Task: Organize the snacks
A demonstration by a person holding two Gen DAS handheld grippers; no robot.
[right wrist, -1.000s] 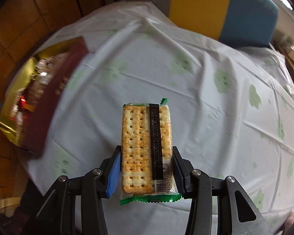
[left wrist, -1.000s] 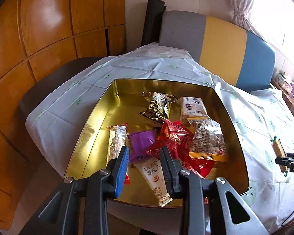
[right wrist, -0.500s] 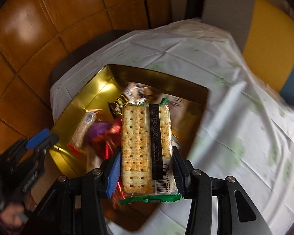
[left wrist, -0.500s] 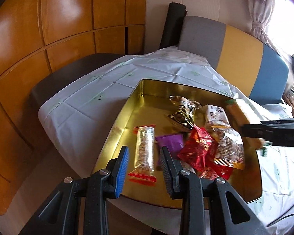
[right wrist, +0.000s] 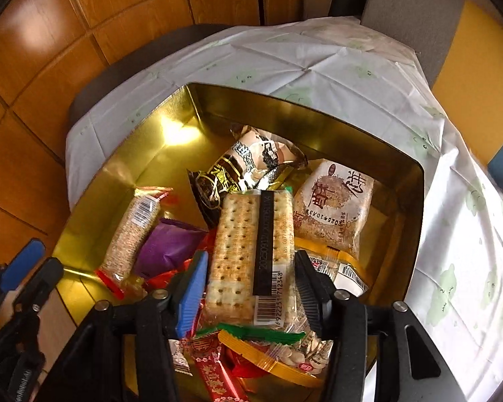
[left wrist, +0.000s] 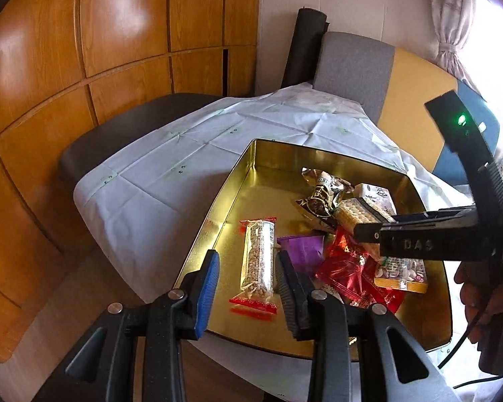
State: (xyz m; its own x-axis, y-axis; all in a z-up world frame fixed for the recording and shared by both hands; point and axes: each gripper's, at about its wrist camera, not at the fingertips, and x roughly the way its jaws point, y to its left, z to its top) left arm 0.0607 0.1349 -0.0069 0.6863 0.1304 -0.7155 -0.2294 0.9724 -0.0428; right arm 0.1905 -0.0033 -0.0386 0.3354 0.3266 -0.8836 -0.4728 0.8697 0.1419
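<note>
- Hidden under the top layer: much of the red foil packets [left wrist: 348,268] and the orange-edged clear packet of pale nuts [left wrist: 400,273], partly covered by the right tongs in the left wrist view.
- Cut off at the right edge of the left wrist view: a hand [left wrist: 479,294] on a black handle, with a dark cable below it.
- Too small or creased to read: print on the brown-and-gold crinkled wrapper [left wrist: 322,197] and the beige rice-cake packet [right wrist: 335,207].
- Right tongs [right wrist: 250,258]: apart, jaws just now opening, the clear cracker packet with green ends [right wrist: 241,251] between them, a thin gap on each side, pads not pressing.
- Cracker packet: over the snack pile inside the gold rectangular tin [right wrist: 318,120]; cannot tell whether resting on the pile or not quite down.
- Left tongs [left wrist: 247,258]: apart, nothing between, above the tin's near edge.
- Beneath them in the tin: a clear grain bar with red ends [left wrist: 256,258], beside a purple packet [left wrist: 301,251].
- Surface: bench under a creased white tablecloth with pale green prints [right wrist: 335,67], tin on top.
- Room: orange wooden wall panels [left wrist: 84,67], a dark seat [left wrist: 134,120], a grey, yellow and blue chair back [left wrist: 352,63], a tied pale curtain [left wrist: 452,16] by a bright window.
</note>
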